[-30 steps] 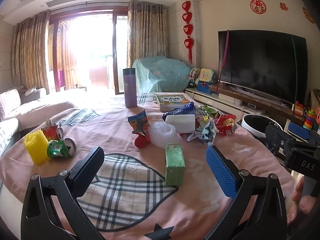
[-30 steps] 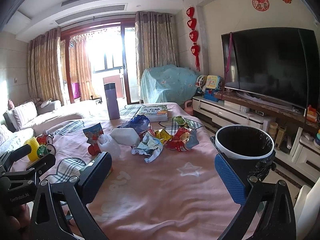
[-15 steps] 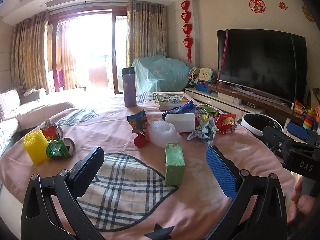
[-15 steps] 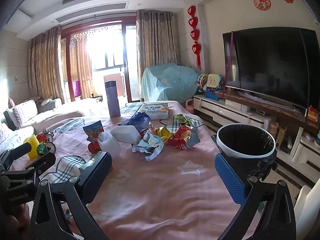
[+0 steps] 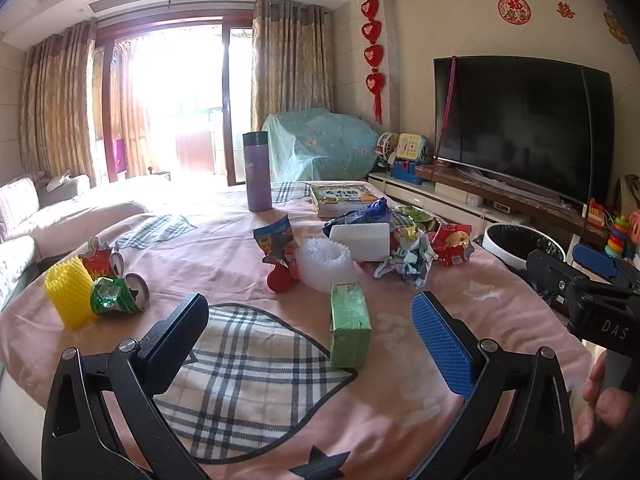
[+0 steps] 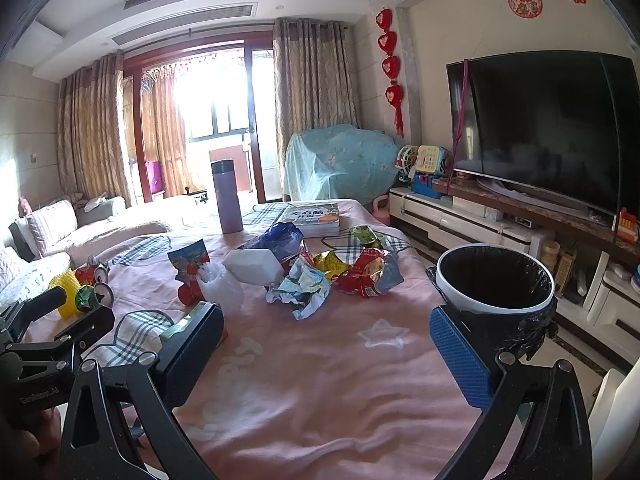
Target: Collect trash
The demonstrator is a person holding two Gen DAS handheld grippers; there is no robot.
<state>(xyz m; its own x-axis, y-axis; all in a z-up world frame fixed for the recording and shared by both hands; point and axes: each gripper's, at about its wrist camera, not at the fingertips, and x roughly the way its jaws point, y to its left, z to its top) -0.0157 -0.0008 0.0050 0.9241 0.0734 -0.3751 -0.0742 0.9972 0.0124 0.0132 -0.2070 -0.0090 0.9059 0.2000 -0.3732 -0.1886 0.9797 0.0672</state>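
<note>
Left gripper (image 5: 308,336): hovering, fingers spread apart, green carton (image 5: 349,323) lying between.
Right gripper (image 6: 324,348): hovering agape, empty.
Bin (image 6: 495,308): standing beside table.

Left wrist view: low over the near edge of the table (image 5: 224,256), facing the window wall at 12 o'clock. Right wrist view: beside it at 3 o'clock, same heading, bin (image 6: 495,280) near. Both share the wrapper pile (image 5: 404,256) (image 6: 300,288) and thermos (image 5: 258,171) (image 6: 227,196).

Crumpled wrappers (image 6: 304,288) (heaped mid-table) beside black-lined white bin (image 6: 496,284)
</note>
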